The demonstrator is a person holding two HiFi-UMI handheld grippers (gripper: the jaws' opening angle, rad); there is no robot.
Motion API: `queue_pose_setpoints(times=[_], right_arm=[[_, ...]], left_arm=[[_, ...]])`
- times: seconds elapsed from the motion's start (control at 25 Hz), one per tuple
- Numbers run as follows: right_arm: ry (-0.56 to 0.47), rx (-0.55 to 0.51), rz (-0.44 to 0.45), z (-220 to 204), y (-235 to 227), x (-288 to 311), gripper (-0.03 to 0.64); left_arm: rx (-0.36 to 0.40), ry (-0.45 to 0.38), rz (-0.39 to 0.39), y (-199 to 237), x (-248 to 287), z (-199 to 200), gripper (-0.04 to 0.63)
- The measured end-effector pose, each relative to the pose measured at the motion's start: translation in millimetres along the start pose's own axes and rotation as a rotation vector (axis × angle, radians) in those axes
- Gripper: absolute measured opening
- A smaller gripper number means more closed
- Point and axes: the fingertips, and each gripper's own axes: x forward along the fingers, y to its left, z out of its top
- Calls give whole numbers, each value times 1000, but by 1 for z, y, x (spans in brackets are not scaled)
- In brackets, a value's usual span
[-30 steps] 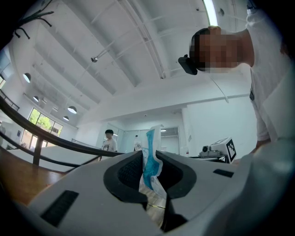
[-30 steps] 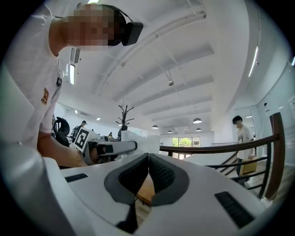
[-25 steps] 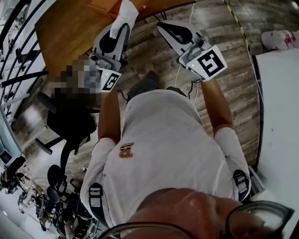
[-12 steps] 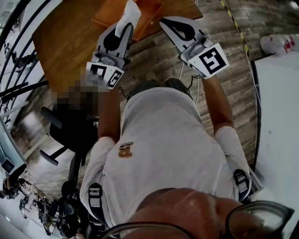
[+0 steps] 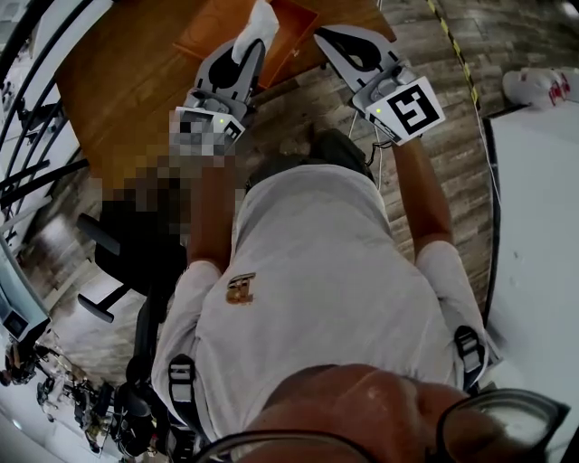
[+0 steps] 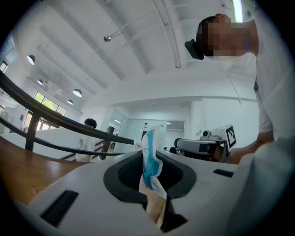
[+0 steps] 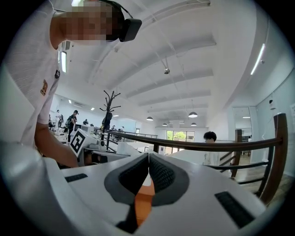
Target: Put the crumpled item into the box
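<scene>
– Two grippers sit at the top of the head view. Which has the goods?
– The left gripper (image 5: 246,50). Its jaws are clamped on the crumpled item (image 6: 149,152), a white and blue wrapper that sticks up past the pads. The right gripper (image 7: 147,159) is closed with nothing between its pads.
– And where is the box?
– The orange box (image 5: 294,27) lies at the top centre, on the wooden table (image 5: 118,81). The item's white tip overlaps it in the picture. From so steep an angle it is probably above the tray, though it may only be at the near rim.
– So which step is this?
– The carry, I judge, close to the drop. Next the left gripper wants to move a little further up the frame, lower, and let go.
– Is there room?
– Plenty. The table's curved edge runs down to the left below the box, the right gripper stands apart at the upper right, and the railing (image 5: 36,108) keeps to the left edge.
</scene>
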Motion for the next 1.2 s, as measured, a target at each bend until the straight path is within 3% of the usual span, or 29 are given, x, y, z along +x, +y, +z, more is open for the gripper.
queue_pose_setpoints(times=[0.68, 1.2], right_arm=[[-8, -14, 121, -19, -54, 28, 34], [-9, -22, 142, -41, -90, 28, 34]], left_arm=[[-128, 147, 123, 38, 63, -58, 77], [-337, 323, 261, 73, 93, -122, 77]])
